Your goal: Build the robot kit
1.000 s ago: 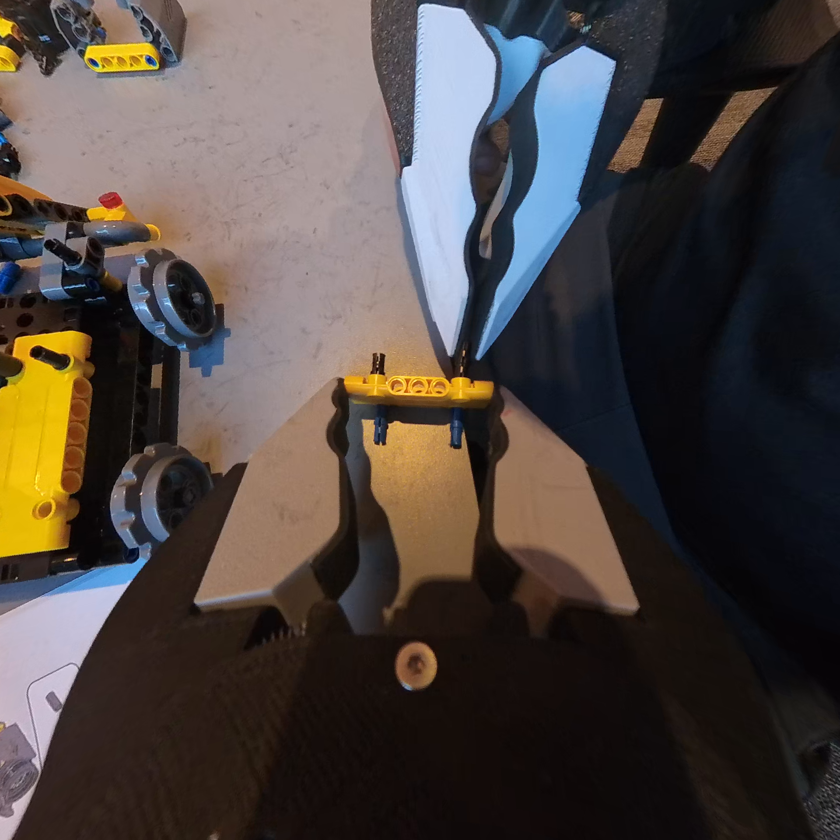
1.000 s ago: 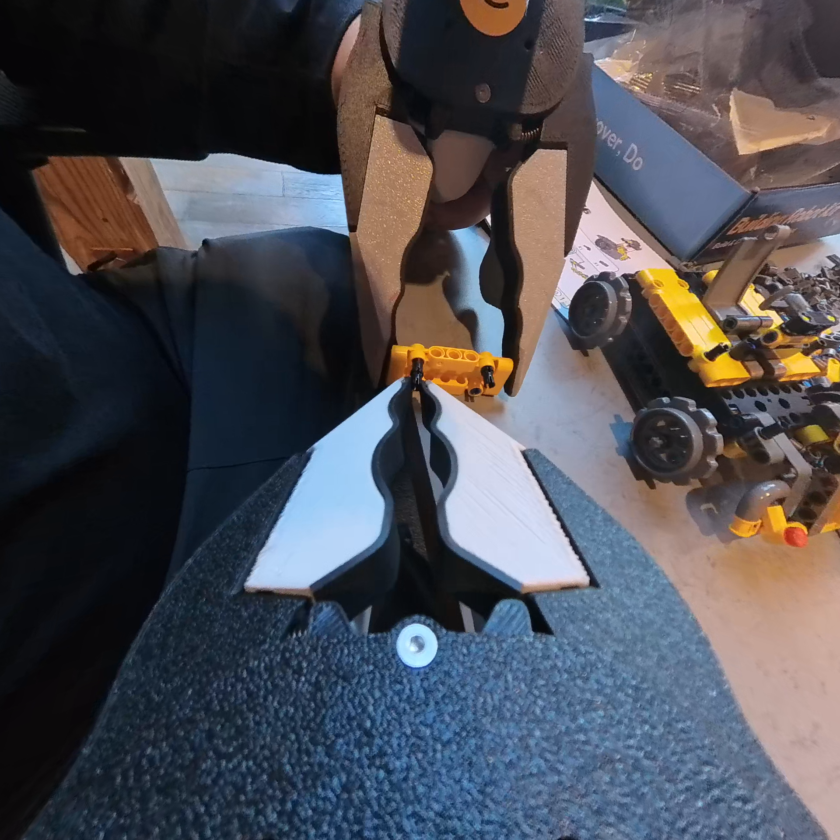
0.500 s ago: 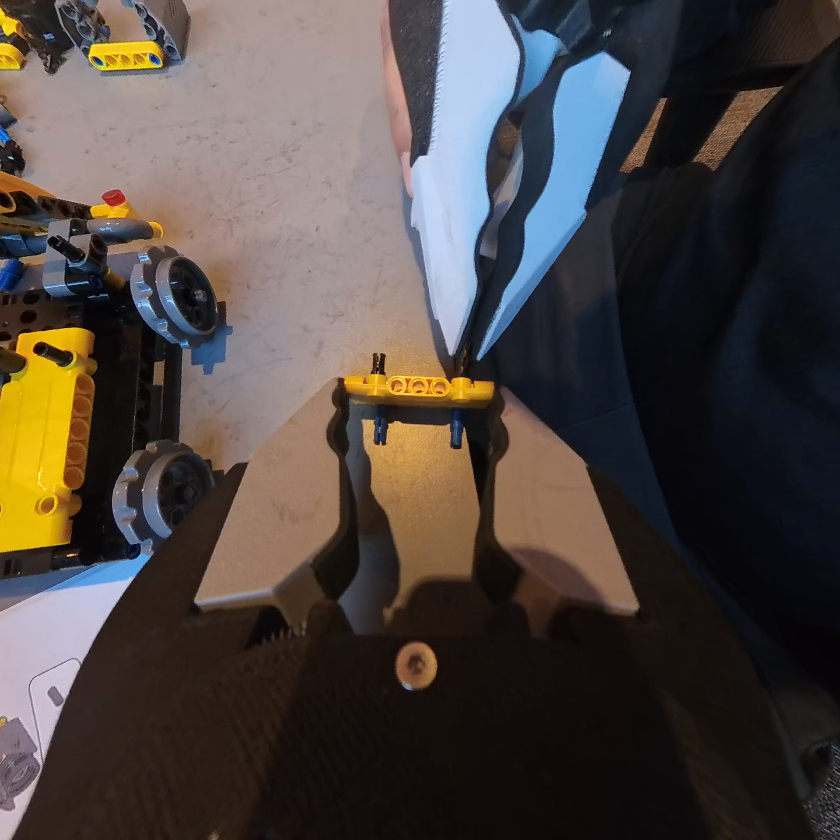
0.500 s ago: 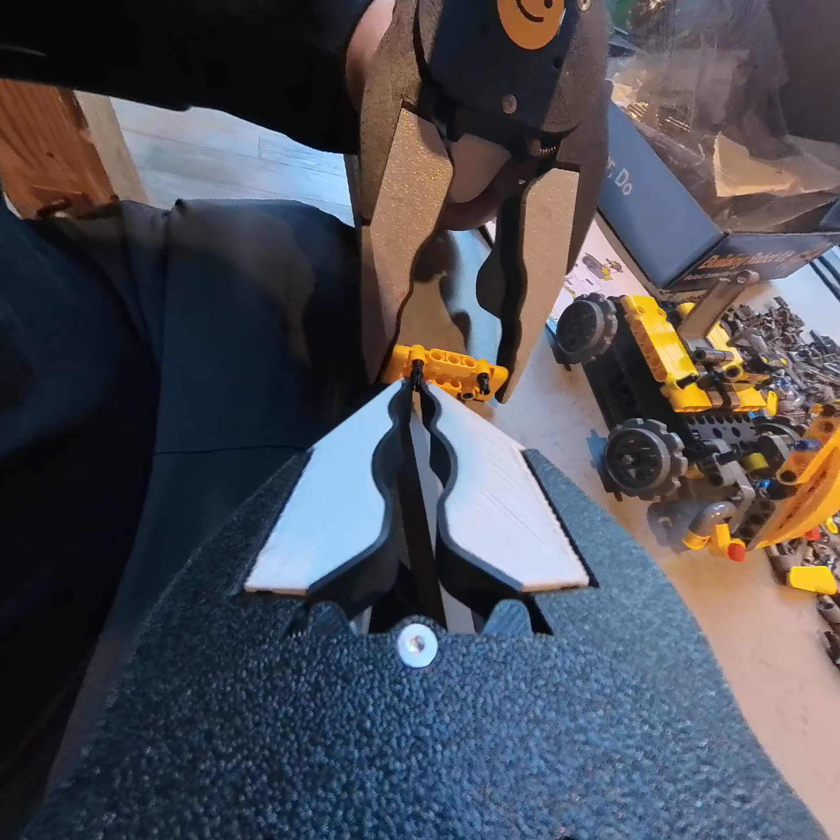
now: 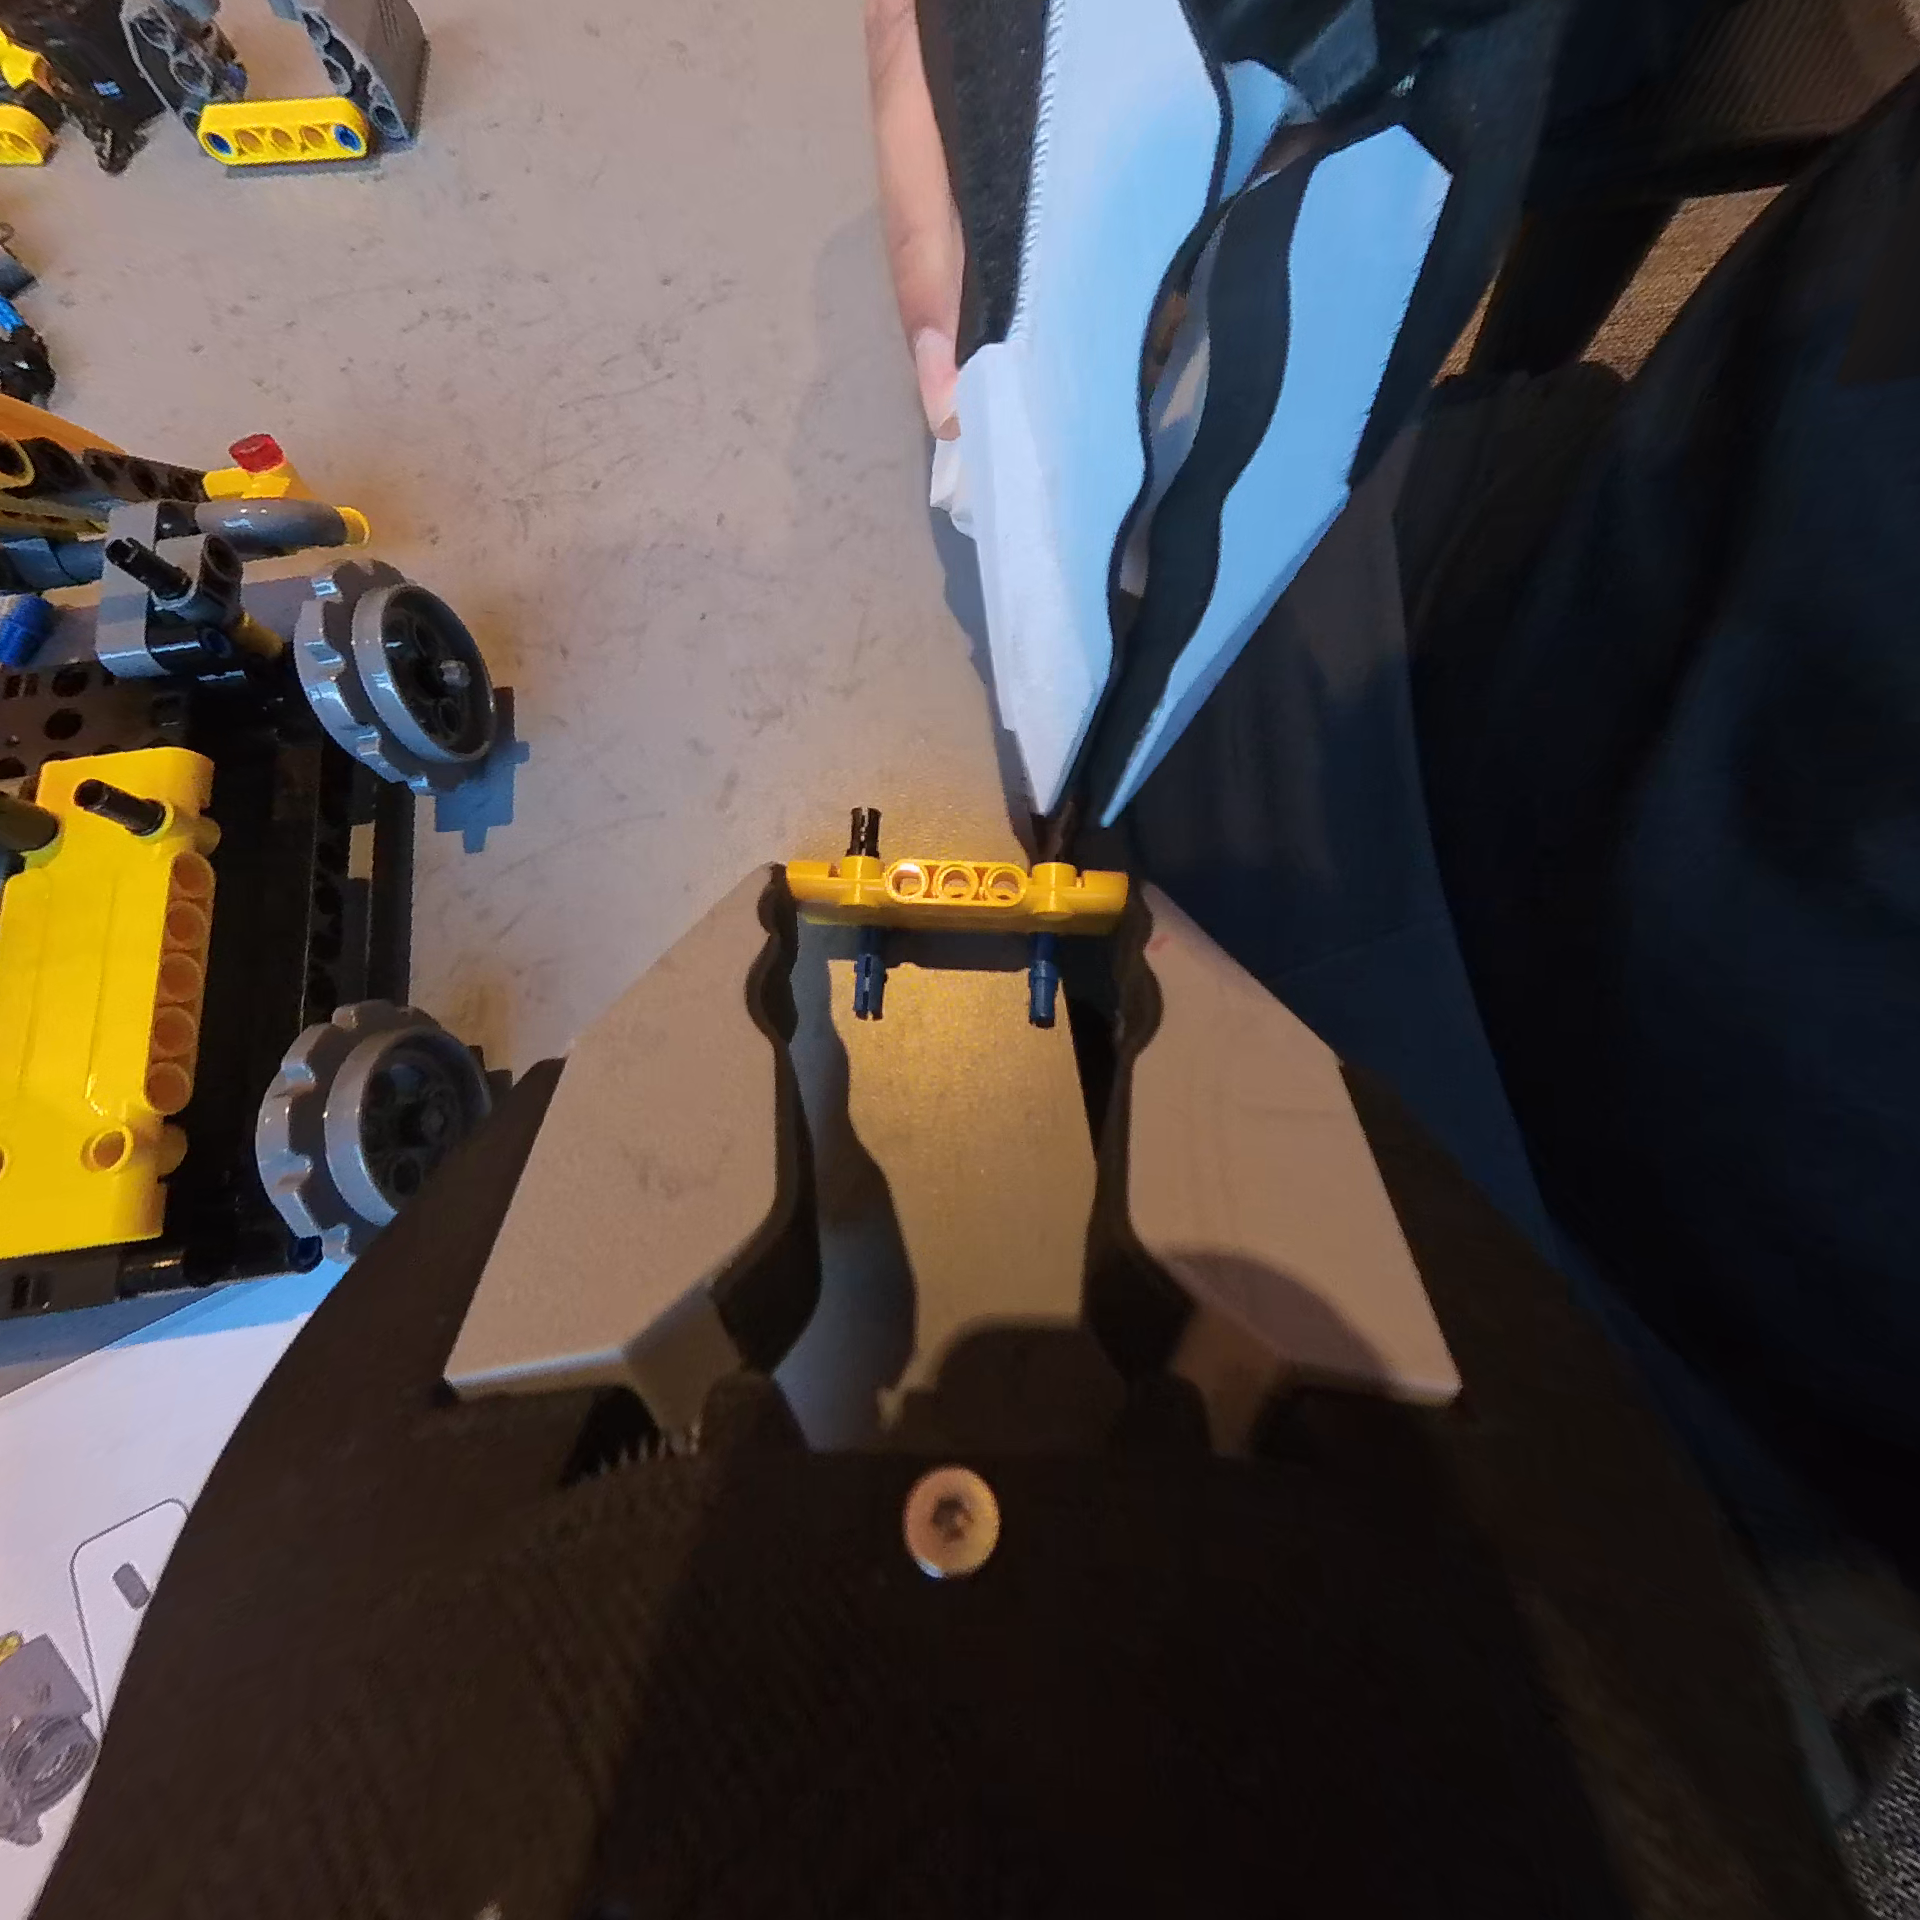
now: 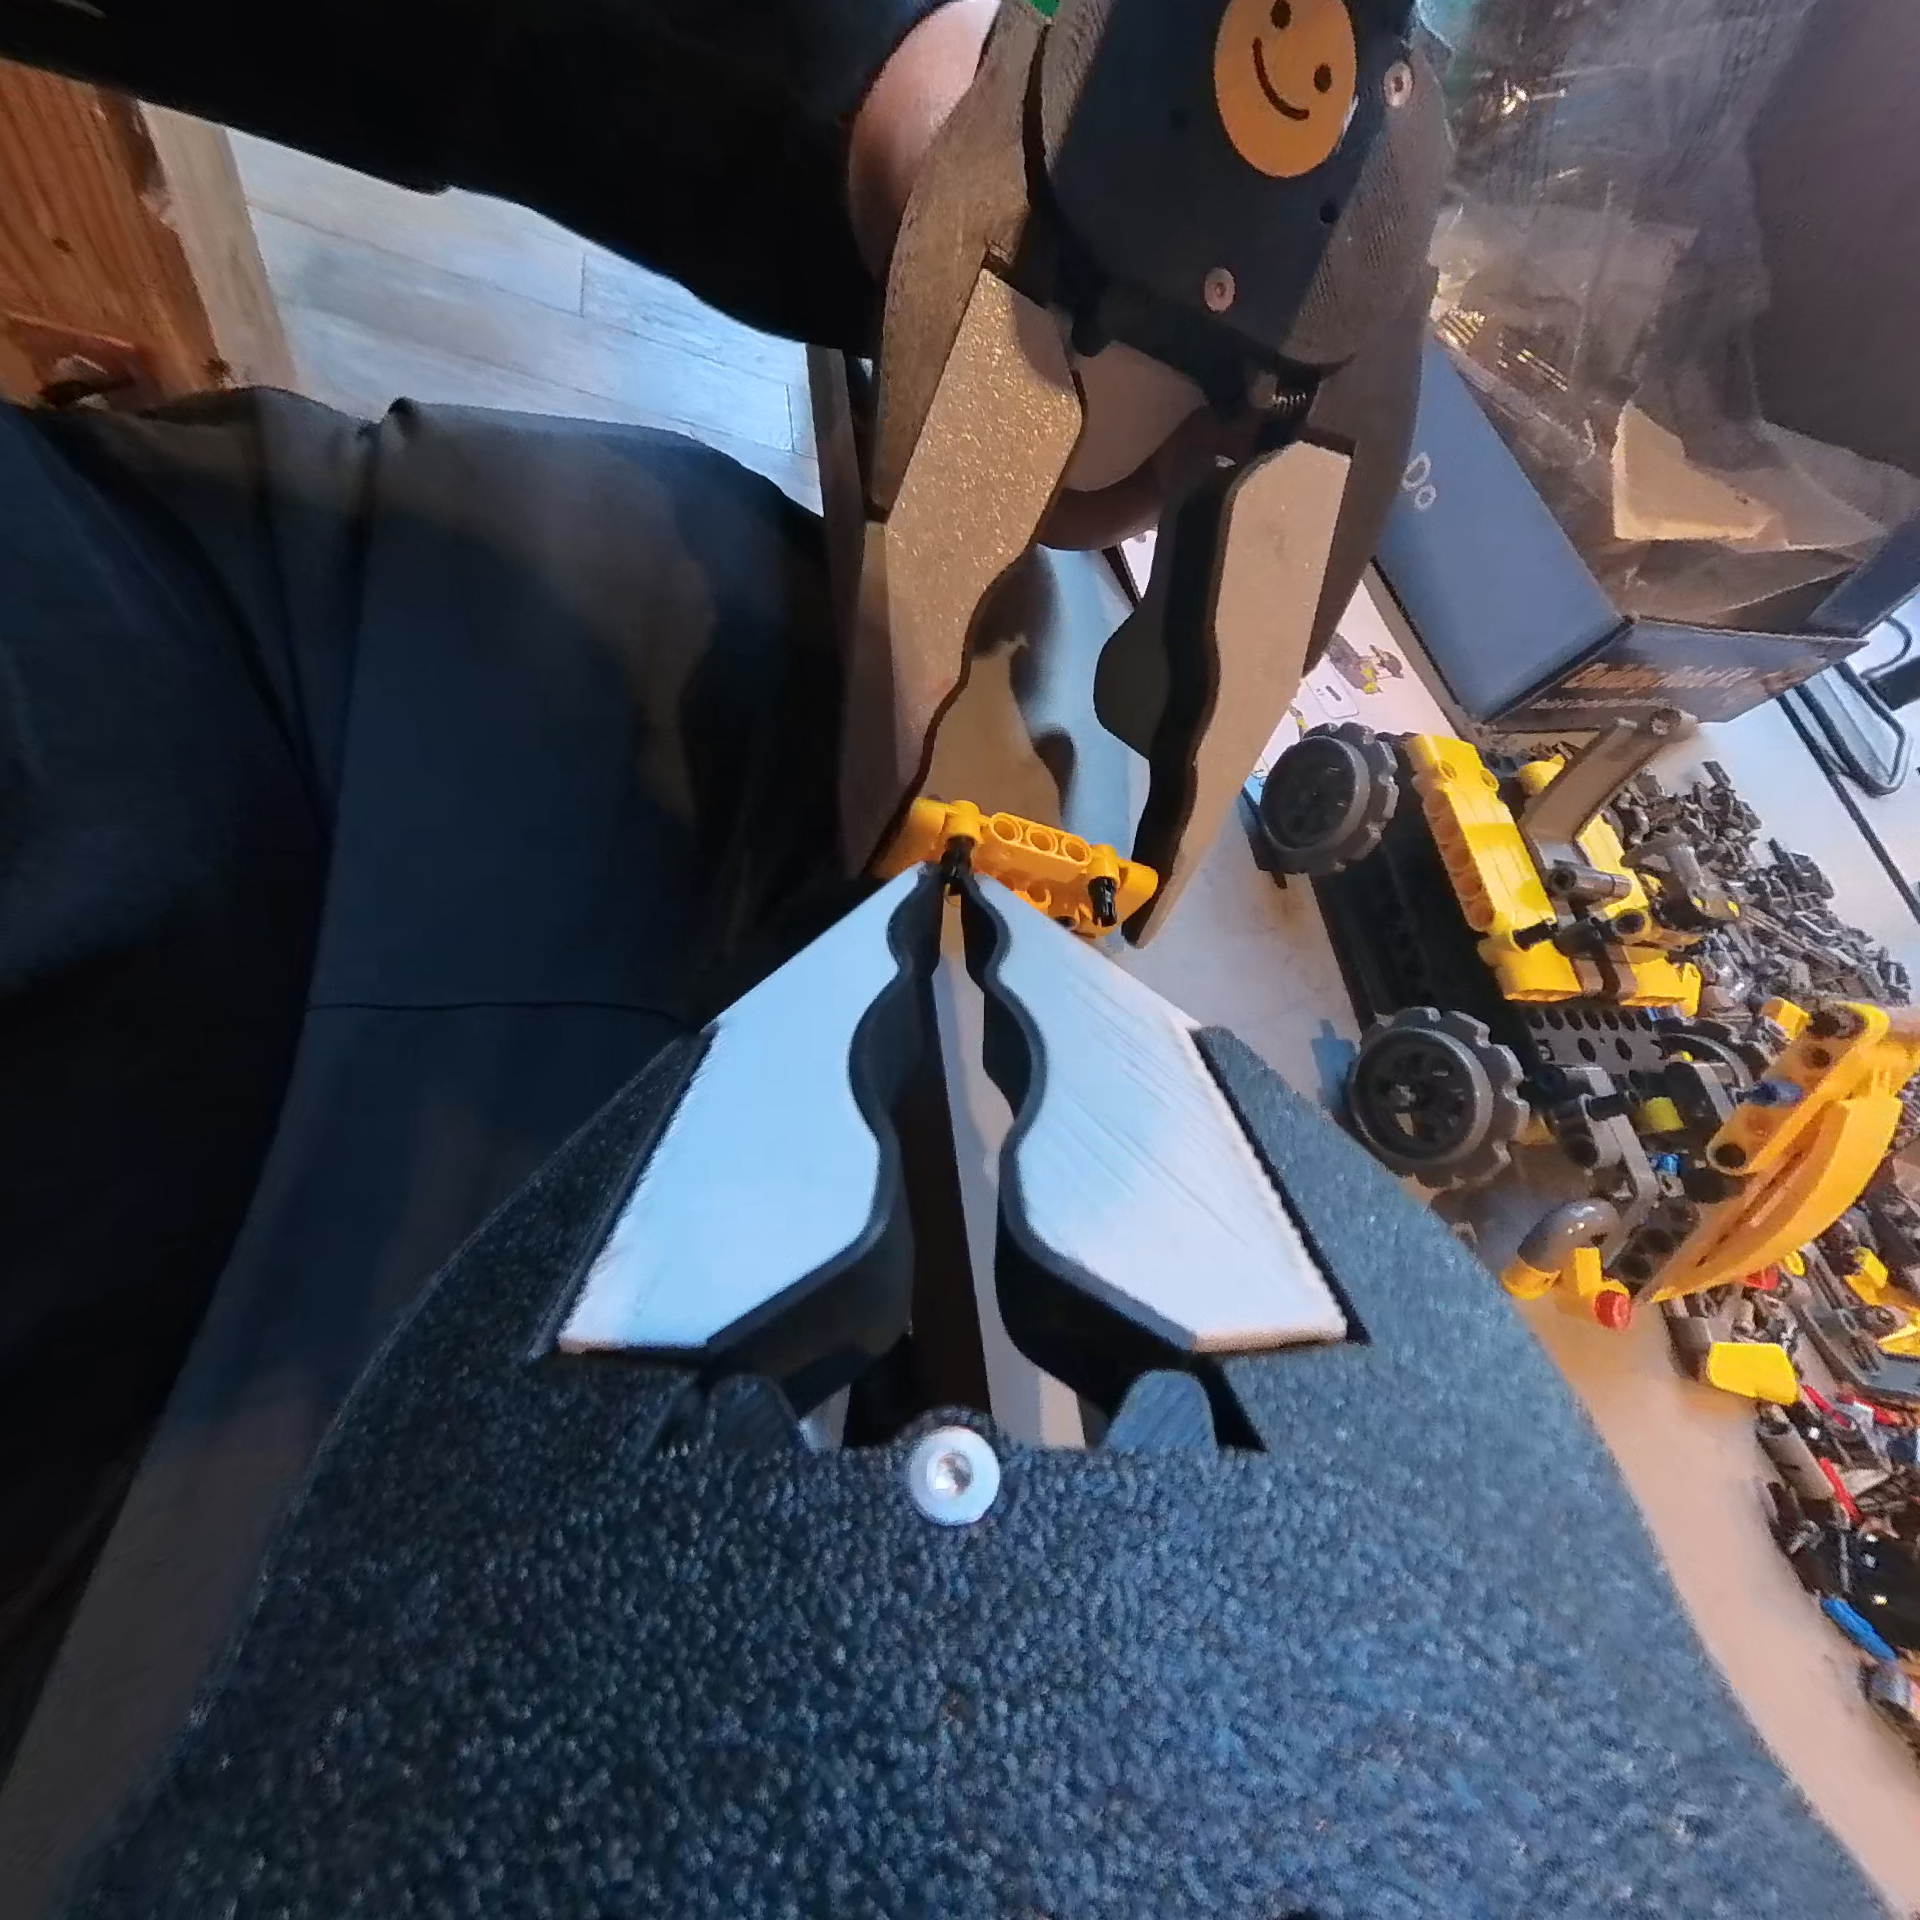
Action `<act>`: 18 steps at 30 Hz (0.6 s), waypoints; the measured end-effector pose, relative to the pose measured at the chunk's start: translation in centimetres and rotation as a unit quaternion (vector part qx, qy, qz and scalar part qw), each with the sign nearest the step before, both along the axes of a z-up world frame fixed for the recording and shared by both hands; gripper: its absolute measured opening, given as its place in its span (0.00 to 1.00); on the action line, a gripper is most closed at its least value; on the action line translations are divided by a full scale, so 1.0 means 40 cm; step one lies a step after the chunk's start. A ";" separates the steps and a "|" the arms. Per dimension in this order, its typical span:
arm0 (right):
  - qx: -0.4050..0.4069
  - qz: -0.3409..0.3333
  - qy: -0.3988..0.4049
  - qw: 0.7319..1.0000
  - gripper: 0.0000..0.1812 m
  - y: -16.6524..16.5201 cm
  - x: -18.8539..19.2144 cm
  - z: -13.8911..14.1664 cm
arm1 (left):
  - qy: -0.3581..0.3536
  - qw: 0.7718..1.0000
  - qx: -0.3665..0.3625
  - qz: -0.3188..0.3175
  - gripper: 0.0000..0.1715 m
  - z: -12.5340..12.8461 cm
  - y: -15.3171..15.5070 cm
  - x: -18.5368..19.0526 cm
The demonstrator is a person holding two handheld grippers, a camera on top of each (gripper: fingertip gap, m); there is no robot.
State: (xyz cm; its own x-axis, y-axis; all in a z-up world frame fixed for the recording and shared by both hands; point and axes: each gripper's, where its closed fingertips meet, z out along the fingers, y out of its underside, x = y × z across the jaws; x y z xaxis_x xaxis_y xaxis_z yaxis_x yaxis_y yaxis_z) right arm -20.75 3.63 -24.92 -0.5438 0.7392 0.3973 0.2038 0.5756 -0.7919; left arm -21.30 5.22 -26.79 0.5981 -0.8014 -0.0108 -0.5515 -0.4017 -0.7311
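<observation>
My left gripper [image 5: 954, 896] is shut on a short yellow holed beam [image 5: 956, 885] and holds it by its two ends above the table edge. The beam carries black pins on top and dark blue pins [image 5: 869, 975] underneath. My right gripper [image 6: 954, 871] is shut on the black pin [image 6: 954, 854] at one end of the same beam [image 6: 1023, 844]. In the left wrist view the right gripper [image 5: 1062, 810] comes down from above, its white tips pinched at the beam's right end. In the right wrist view the left gripper [image 6: 1008, 883] hangs from above.
A yellow and black wheeled model [image 5: 156, 935] stands on the beige table [image 5: 644, 416] to the left; it also shows in the right wrist view [image 6: 1538, 966]. Loose parts [image 6: 1829, 1455], a dark box [image 6: 1538, 582] and a printed booklet [image 5: 94, 1455] lie around. Dark clothing [image 5: 1662, 831] lies beyond the table edge. Only a small space, under 4 cm, lies between the two pairs of fingers.
The right gripper has tilted while staying pinched on the pin; in its view the model and table have shifted left and more loose parts show. The left gripper and beam have stayed put.
</observation>
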 end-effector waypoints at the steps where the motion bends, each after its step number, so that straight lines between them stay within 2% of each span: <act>1: 0.000 0.002 -0.003 1.000 0.02 -0.001 0.000 0.001 | 0.000 1.000 0.000 -0.001 0.35 0.000 -0.001 0.000; 18: -0.111 0.002 -0.070 0.991 0.02 0.005 -0.005 -0.010 | -0.001 1.000 -0.001 0.005 0.35 0.000 0.001 -0.005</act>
State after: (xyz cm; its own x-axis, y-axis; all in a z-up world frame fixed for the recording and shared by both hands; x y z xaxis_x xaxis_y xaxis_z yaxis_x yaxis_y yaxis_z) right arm -20.94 3.84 -25.31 -0.5845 0.7981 0.1462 0.3185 0.3914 -0.8633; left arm -21.52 5.27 -26.78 0.6058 -0.7956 -0.0076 -0.5454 -0.4083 -0.7320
